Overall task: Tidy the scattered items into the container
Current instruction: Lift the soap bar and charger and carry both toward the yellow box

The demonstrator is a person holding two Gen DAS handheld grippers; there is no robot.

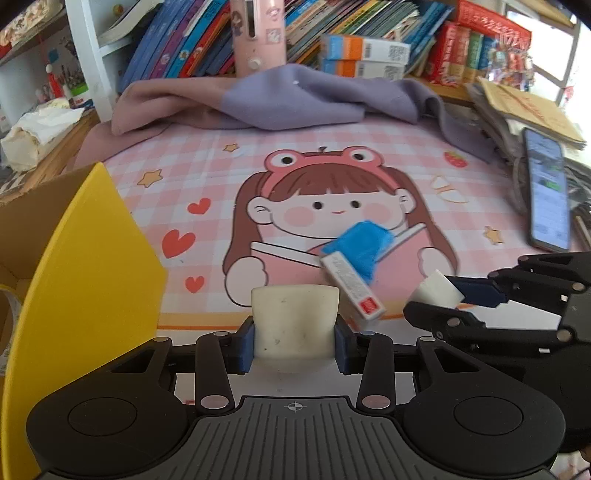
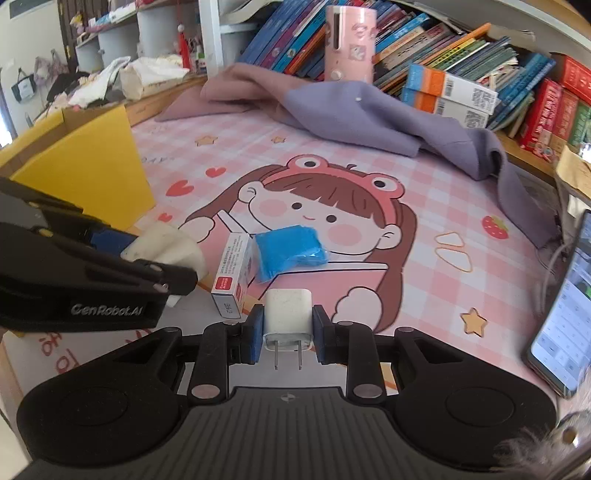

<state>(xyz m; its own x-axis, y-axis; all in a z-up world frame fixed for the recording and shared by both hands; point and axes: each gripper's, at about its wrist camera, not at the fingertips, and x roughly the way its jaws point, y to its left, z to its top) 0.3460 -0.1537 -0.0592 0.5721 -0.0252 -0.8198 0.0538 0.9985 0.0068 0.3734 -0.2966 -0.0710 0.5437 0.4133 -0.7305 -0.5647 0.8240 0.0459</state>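
My left gripper is shut on an off-white soft block held between its blue pads, just right of the cardboard box with a yellow flap. In the right wrist view the left gripper comes in from the left with the block, near the box. My right gripper is shut on a white plug charger, prongs pointing toward the camera. On the pink mat between both grippers lie a blue packet and a small white carton with a red end.
A phone with its screen lit lies at the mat's right edge. A purple-and-pink cloth is bunched along the far side, with leaning books and a pink cylinder behind it. Papers are stacked at the far right.
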